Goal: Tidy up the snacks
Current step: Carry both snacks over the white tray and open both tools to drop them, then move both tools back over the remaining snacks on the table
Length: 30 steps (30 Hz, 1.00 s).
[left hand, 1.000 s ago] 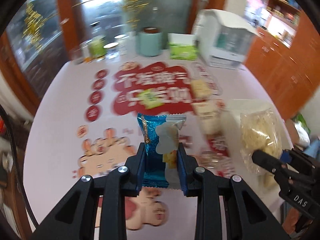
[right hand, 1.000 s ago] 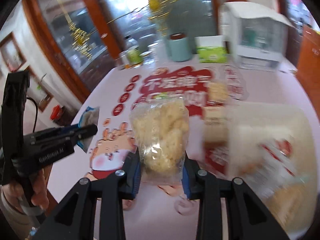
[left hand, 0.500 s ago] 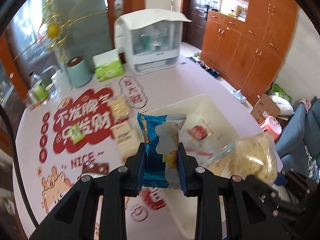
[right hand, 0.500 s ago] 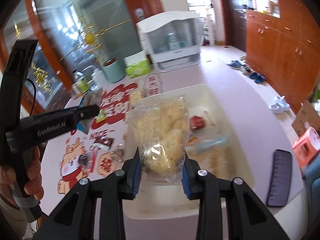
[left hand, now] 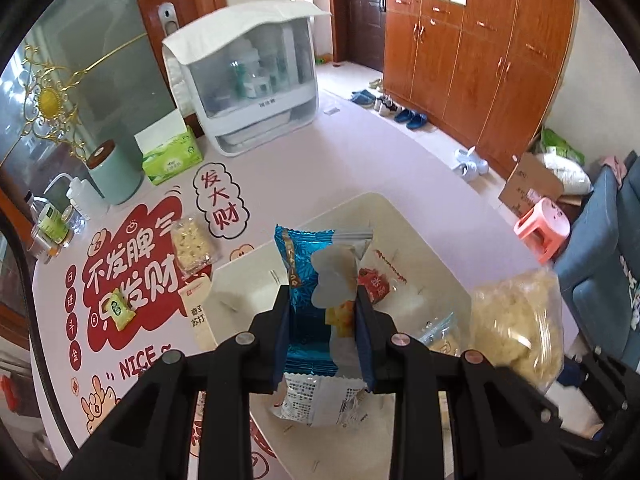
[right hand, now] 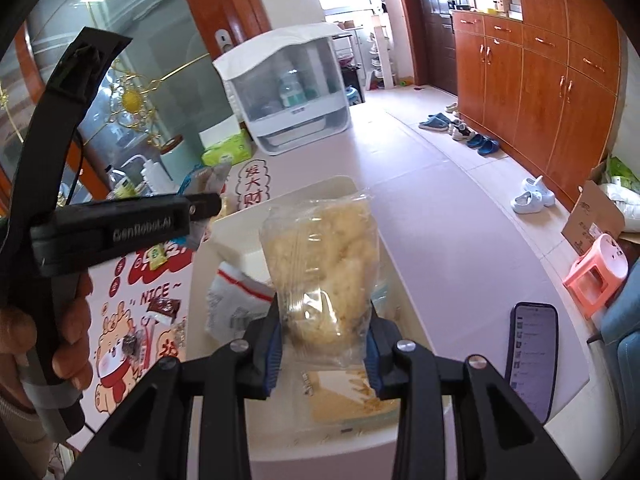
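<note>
Left tool (left hand: 322, 312) clamped on blue foil snack packet (left hand: 310, 280), frame centre; right tool (right hand: 324, 344) gripping clear bag of pale puffed snacks (right hand: 324, 264). Both poised above shallow white plastic tray (left hand: 424, 248) on desk (left hand: 360, 152). Risk: dropping together could tangle packets or spill over the tray rim.

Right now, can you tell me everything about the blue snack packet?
The blue snack packet is a small shiny foil wrapper, bright blue with a white cloud-like shape and a bit of yellow on the front. Its crimped top edge points up, and its white bottom flap with small print hangs below. It stands upright, pinched on both sides by the left gripper, in the air above the white tray. Nothing but the pads touches it.
</note>
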Motion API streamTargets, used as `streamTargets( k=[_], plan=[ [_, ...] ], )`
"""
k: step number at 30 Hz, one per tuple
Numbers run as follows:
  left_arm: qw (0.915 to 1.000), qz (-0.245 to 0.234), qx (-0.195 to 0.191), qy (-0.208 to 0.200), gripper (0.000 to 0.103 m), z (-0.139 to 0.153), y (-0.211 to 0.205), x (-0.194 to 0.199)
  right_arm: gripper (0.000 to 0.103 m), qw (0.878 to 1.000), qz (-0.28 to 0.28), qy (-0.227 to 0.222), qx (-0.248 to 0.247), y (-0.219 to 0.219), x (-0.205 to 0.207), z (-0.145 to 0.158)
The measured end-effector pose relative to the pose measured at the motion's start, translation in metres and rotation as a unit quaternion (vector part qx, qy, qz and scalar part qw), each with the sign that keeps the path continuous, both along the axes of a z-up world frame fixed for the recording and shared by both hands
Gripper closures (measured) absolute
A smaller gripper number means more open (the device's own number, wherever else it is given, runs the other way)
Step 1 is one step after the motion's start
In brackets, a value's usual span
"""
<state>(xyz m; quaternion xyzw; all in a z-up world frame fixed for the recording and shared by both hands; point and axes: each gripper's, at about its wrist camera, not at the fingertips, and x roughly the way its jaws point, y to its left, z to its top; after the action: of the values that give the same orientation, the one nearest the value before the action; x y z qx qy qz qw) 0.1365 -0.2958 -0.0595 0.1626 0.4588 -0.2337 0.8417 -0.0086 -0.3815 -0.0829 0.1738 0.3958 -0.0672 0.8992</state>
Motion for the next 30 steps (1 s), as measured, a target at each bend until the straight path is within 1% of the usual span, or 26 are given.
streamTargets(
  k=[3,4,5,6,7,8,9,12,16,22,30],
  plan=[
    [0.9999,0.001,0.016,0.004,0.073,-0.011,-0.002,0.002,0.067,1.000,-0.012,0.011,-0.005,-0.006,0.009,-0.006],
    [0.9998,0.002,0.019,0.006,0.065,-0.013,-0.002,0.003,0.067,1.000,-0.016,0.015,-0.005,-0.007,0.011,-0.008],
    [0.9997,0.002,0.023,0.010,0.045,-0.016,-0.001,0.005,0.066,1.000,-0.017,0.019,-0.006,-0.008,0.014,-0.011],
    [0.9995,0.007,0.027,0.014,0.033,-0.019,0.000,0.007,0.062,1.000,-0.014,0.023,-0.006,-0.008,0.016,-0.014],
    [0.9994,0.011,0.029,0.014,0.013,-0.020,0.001,0.008,0.059,1.000,-0.011,0.026,-0.007,-0.007,0.018,-0.016],
    [0.9994,0.018,0.029,0.010,0.011,-0.021,0.005,0.009,0.053,1.000,-0.009,0.027,-0.010,-0.005,0.018,-0.017],
    [0.9994,0.021,0.027,0.009,0.011,-0.021,0.007,0.009,0.049,0.999,-0.008,0.028,-0.012,-0.003,0.019,-0.018],
    [0.9989,0.032,0.028,0.017,0.011,-0.022,0.015,0.012,0.045,0.999,0.001,0.035,-0.017,0.002,0.020,-0.023],
    [0.9982,0.049,0.025,0.024,0.011,-0.024,0.028,0.011,0.045,0.999,0.010,0.044,-0.004,0.005,0.020,-0.028],
    [0.9969,0.066,0.025,0.033,0.011,-0.028,0.048,0.005,0.045,0.999,0.019,0.050,-0.001,0.014,0.018,-0.028],
    [0.9962,0.079,0.018,0.029,0.011,-0.021,0.072,-0.006,0.045,0.998,0.034,0.051,0.006,0.030,0.016,-0.027]
  ],
)
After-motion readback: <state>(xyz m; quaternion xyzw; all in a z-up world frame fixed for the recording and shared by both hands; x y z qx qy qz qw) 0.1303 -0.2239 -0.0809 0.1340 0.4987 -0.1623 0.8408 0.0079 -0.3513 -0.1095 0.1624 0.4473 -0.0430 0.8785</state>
